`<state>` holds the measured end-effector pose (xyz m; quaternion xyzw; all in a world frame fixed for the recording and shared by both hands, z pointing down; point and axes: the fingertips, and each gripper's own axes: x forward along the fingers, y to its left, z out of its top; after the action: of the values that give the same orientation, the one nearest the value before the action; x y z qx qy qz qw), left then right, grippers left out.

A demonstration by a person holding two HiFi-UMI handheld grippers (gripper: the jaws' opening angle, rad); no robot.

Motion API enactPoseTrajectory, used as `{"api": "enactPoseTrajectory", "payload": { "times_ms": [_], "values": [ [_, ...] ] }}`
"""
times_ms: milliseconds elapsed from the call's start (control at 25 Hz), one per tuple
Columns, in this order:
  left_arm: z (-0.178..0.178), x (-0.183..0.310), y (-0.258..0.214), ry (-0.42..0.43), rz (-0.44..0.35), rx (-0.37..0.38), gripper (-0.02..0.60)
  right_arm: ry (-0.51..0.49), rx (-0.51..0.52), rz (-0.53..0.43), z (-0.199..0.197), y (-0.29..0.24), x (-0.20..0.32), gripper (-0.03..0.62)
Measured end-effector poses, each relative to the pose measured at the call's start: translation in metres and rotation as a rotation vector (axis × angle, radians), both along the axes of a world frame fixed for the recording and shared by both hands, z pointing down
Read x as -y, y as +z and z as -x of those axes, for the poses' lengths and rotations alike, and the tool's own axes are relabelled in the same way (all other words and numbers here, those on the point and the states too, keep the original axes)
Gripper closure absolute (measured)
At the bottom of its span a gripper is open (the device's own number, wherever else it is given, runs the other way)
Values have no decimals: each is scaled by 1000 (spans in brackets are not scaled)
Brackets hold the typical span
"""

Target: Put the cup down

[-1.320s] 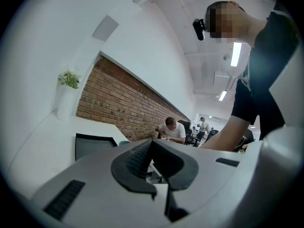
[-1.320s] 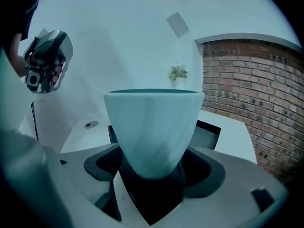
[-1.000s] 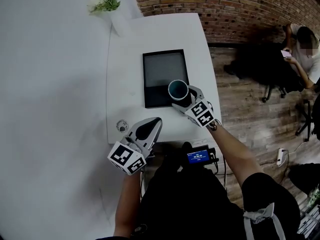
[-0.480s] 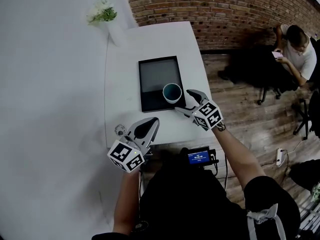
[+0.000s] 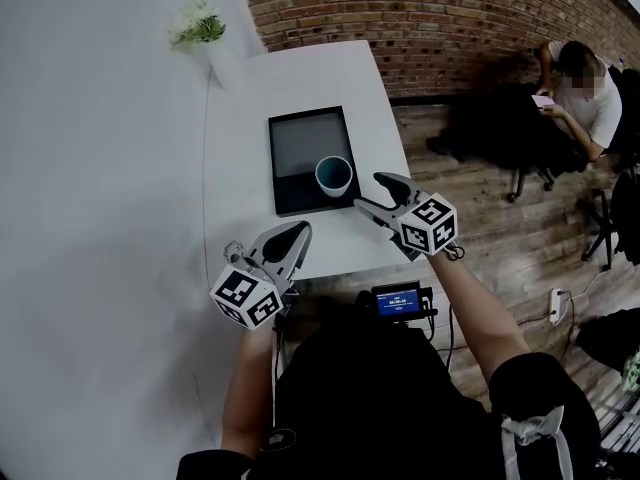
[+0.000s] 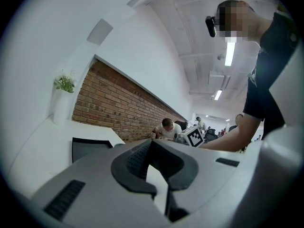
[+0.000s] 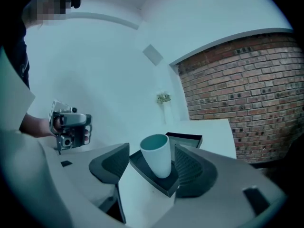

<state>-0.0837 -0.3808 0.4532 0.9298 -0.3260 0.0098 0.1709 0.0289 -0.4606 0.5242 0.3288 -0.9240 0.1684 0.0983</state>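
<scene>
**Cup**: pale, upright, mouth up, centre of frame. Stands on the near right part of the tray, touched by neither claw. Judged set down, with the task all but complete.

**Tray:** dark, flat, rectangular, on the white tabletop. Apparently the landing spot chosen for the cup.

**Right claw**: just right of and below the cup, tips aimed at it but apart from it. Jaws wide and closing on nothing. In the right gripper view the cup shows framed between the pads, yet lies beyond the tips, untouched. Judged: no grip needed now, since the cup stands by itself. Tips remain near enough that a careless sweep could knock it over.

**Left claw**: lower left of centre, over the near edge of the tabletop. Jaws narrow, brought together on nothing. Well apart from the cup, probably kept aside because the job needs one claw only.

**Surroundings:**
- Flowers at upper left, against the white wall.
- Brick wall along the top of the frame.
- Seated person at upper right, well apart from the tabletop and no part of the work.
</scene>
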Motion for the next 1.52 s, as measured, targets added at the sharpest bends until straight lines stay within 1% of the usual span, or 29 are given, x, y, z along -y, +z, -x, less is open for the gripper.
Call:
{"api": "enactPoseTrajectory", "payload": {
  "times_ms": [160,400,560,1000,1520],
  "values": [
    [2,1,1,10,-4,-4,574,0,57,-23,3,-21,-10,355],
    [-2,-1,-6,18,-8,-13,574,-8,150,-55,4,-59,-31,519],
    [-3,-4,-8,19,-8,-28,574,-16,205,-56,6,-73,-46,572],
    [-15,-3,-6,33,3,-29,574,-3,218,-38,1,-67,-54,580],
    [-20,-4,-5,40,12,-30,574,11,191,-54,-5,-68,-50,580]
  ]
}}
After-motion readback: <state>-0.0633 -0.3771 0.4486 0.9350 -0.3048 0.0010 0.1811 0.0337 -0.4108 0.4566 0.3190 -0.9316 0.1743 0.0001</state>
